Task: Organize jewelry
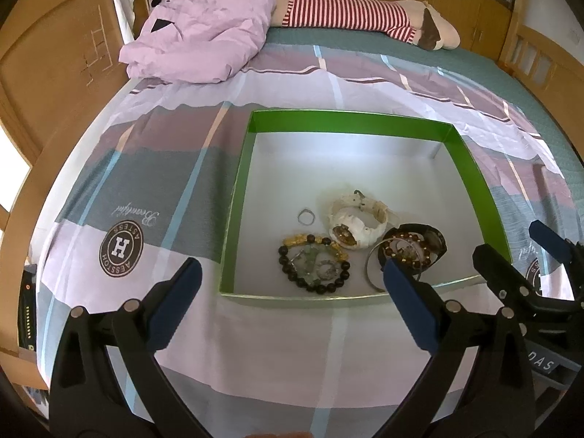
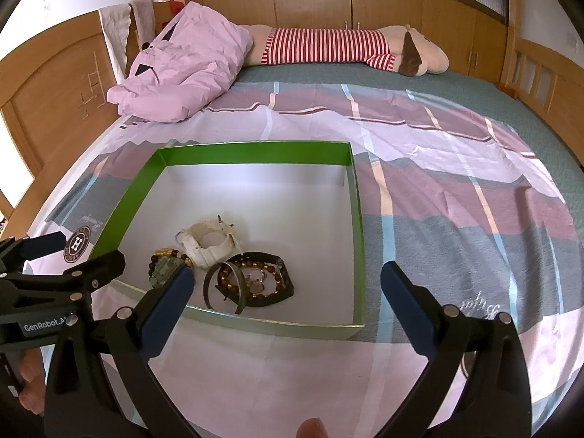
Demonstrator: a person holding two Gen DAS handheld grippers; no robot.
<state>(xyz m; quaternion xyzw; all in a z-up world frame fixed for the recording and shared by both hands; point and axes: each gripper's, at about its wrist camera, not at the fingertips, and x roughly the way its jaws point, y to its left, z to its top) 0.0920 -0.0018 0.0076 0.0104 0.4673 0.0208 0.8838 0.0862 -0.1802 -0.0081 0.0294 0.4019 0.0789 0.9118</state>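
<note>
1. Left wrist view: the left gripper (image 1: 292, 284) is wide open and holds nothing, above the near wall of the green box (image 1: 474, 182) on the bed sheet (image 1: 146, 182). Inside the box lie a small ring (image 1: 305, 216), a white watch (image 1: 356, 224), a dark bead bracelet (image 1: 314, 264) and a black watch (image 1: 412, 248), near together.
2. Right wrist view: the right gripper (image 2: 288, 288) is also open and empty, before the same box (image 2: 359, 219). The left gripper (image 2: 73, 255) shows at the left edge.
</note>
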